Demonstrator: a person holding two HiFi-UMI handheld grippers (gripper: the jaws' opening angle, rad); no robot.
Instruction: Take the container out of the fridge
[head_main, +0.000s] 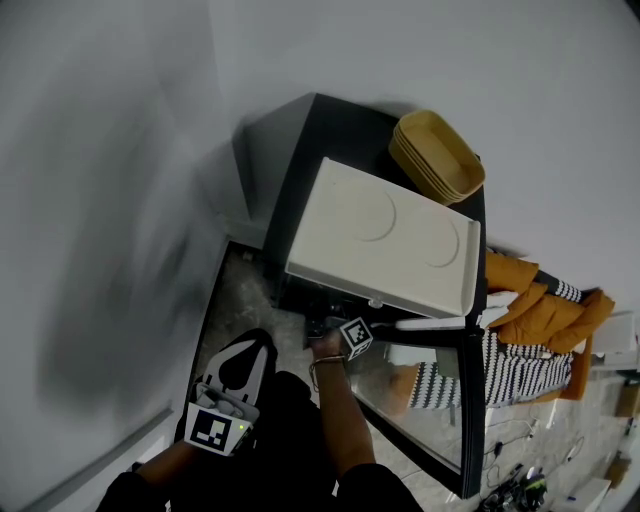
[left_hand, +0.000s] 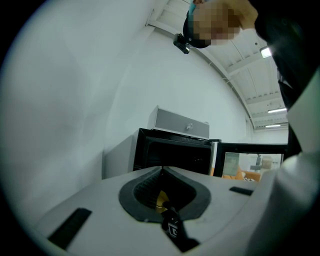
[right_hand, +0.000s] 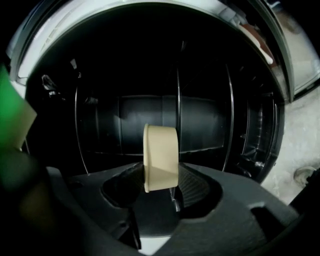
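A cream, round container (right_hand: 161, 157) lies on its side between my right gripper's (right_hand: 161, 175) ribbed pads, which press its rim and base: the gripper is shut on it. It sits inside the dark fridge (right_hand: 210, 120), in front of the wire racks. In the head view my right gripper (head_main: 320, 328) reaches into the black fridge (head_main: 325, 125) under its top, and the container is hidden there. My left gripper (head_main: 248, 350) hangs back by the person's body, its jaws shut and empty. In the left gripper view that gripper (left_hand: 161, 171) points at the fridge (left_hand: 170, 152) from a distance.
The glass fridge door (head_main: 430, 400) stands open to the right. A white tray (head_main: 380, 240) and stacked tan bowls (head_main: 435, 155) rest on the fridge top. Orange and striped clothing (head_main: 540, 320) lies beyond the door. A white wall runs along the left.
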